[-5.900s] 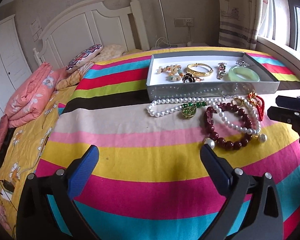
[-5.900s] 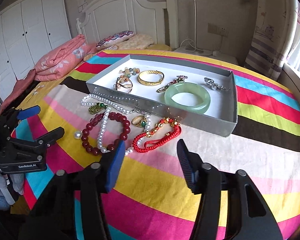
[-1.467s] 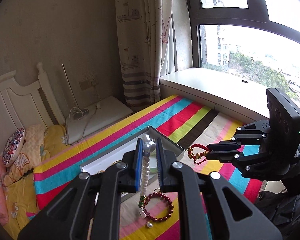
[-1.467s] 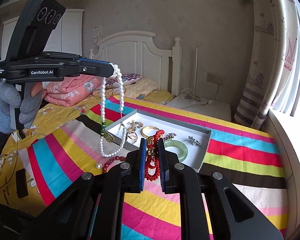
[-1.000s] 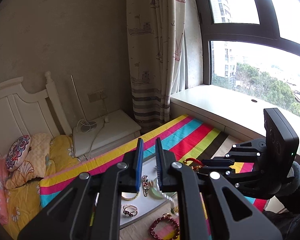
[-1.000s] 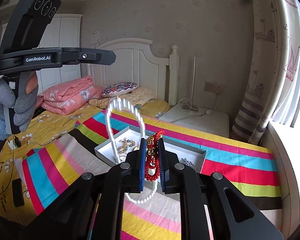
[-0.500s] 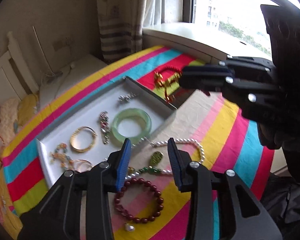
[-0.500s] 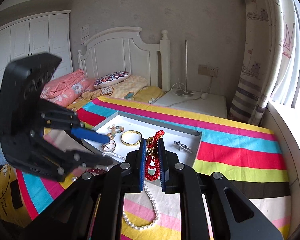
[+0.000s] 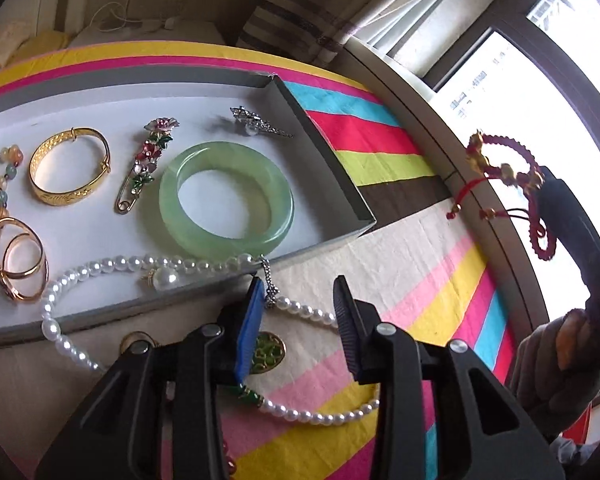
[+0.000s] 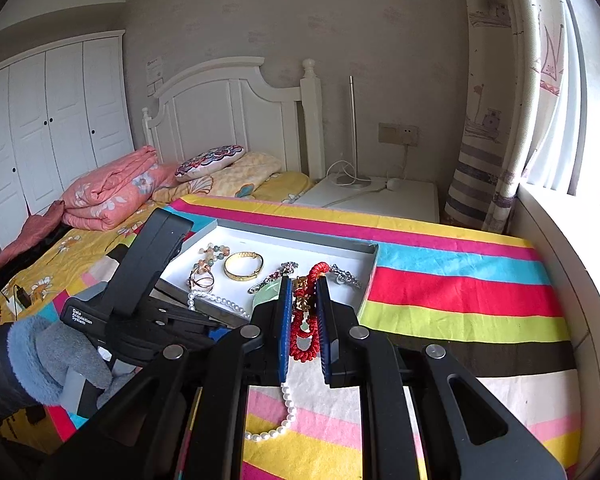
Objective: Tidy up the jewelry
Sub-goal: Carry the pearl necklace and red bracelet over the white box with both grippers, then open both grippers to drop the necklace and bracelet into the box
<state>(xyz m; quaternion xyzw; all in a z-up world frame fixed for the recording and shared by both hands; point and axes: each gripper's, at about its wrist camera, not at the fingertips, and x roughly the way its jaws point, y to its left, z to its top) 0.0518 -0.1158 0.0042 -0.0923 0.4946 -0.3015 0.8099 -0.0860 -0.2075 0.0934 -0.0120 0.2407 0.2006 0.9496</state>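
A pearl necklace lies draped over the front wall of the grey tray, part inside, part on the striped cloth with its green pendant. My left gripper hovers low over it, jaws apart and closing; a strand runs below and between them, untouched by the pads. My right gripper is shut on a red cord bracelet, held in the air over the tray's near right corner. That red cord bracelet also shows at the right of the left wrist view.
The tray holds a jade bangle, a gold bangle, a flower brooch, rings and a silver clip. A gold ring lies on the cloth. A window sill borders the right; bedding lies left.
My left gripper has let go of the pearl necklace, which fell across the tray's front wall, and has dropped low over it with jaws parted. The right gripper keeps the red bracelet.
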